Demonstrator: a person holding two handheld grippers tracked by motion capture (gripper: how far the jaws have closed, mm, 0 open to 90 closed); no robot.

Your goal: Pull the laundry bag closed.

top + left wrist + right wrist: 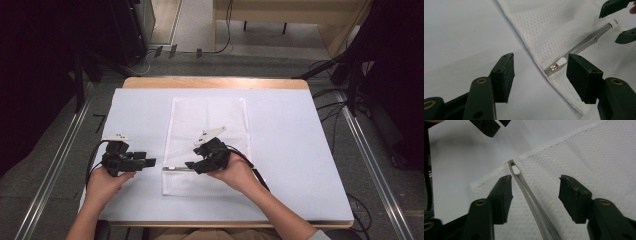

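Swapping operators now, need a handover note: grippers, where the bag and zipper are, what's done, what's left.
Left gripper: open, holding nothing, off the bag's left edge, aimed at the zipper pull.
Right gripper: open, jaws astride the zipper, pads not on it.
White mesh bag: flat on the white table cover. The zipper runs across its near part, pull at its left end.
Done: both grippers lined up on the zipper.
Left: probably grip pull and bag, then run the zipper.

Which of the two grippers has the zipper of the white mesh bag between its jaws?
The right gripper: its open jaws straddle the zipper. The left gripper hovers beside the bag's edge.
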